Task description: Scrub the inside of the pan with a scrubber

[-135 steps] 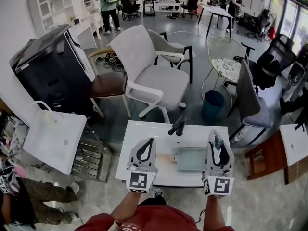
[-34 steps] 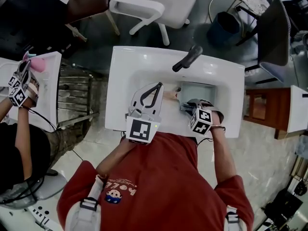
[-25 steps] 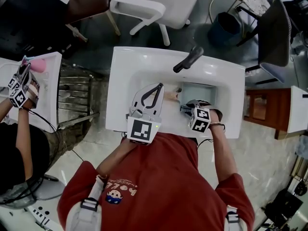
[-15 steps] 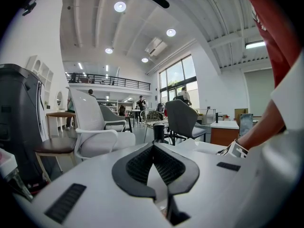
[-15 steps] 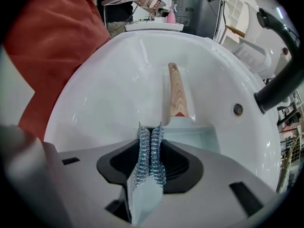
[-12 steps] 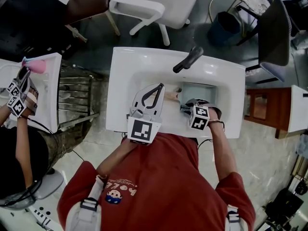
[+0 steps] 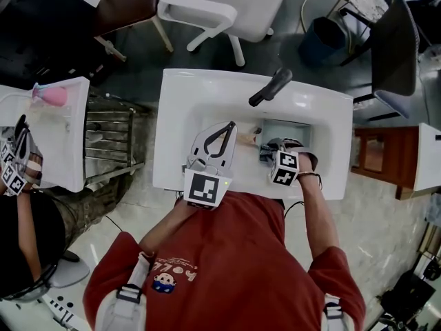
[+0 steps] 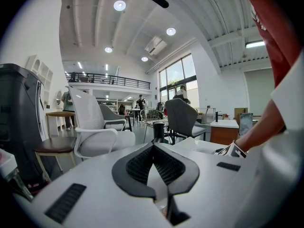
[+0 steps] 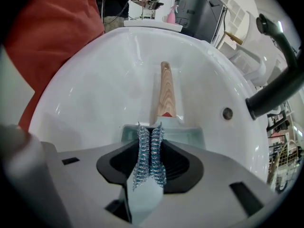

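One white sink (image 7: 178, 109) with a dark faucet (image 7: 270, 87) stands in an open room, a white chair (image 7: 227, 5) beyond it. Down in the basin, the right gripper (image 9: 150, 133) is clamped on a metal scrubber (image 9: 145, 165) directly over the pale green pan (image 9: 190, 133), whose wooden handle (image 9: 166, 91) points away ahead. The left gripper (image 8: 153, 146) has its jaws closed together on nothing, beside that handle.
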Demonstrator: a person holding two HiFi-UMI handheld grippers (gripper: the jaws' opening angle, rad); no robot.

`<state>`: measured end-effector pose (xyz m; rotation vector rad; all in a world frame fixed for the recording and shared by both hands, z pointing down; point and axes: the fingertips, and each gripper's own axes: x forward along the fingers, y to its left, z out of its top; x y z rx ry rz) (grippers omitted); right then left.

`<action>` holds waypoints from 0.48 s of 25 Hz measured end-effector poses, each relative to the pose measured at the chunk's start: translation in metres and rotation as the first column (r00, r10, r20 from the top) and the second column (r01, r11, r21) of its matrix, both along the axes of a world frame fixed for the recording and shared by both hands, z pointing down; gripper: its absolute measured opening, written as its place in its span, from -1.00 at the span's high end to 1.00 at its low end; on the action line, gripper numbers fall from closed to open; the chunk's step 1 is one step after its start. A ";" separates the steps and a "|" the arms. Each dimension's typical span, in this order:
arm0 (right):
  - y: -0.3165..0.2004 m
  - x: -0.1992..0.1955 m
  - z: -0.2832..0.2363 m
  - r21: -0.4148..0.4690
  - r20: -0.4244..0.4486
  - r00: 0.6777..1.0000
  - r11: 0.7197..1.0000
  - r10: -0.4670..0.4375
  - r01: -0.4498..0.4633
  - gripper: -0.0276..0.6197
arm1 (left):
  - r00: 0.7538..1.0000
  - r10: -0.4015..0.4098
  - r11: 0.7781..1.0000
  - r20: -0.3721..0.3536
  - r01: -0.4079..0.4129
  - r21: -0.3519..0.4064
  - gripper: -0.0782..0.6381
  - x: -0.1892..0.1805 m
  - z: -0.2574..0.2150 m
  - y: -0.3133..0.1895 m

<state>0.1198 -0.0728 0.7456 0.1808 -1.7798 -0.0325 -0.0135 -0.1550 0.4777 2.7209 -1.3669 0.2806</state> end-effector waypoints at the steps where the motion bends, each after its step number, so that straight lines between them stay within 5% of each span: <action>1: -0.004 0.000 0.000 0.011 0.003 1.000 1.000 0.007 -0.007 0.43 | 1.000 0.004 1.000 0.004 -0.004 0.008 0.74 0.000 -0.001 -0.001; 12: -0.042 0.000 0.003 0.156 0.009 0.999 0.987 0.038 -0.039 0.43 | 1.000 0.013 1.000 0.023 -0.013 0.009 0.74 0.001 0.005 0.001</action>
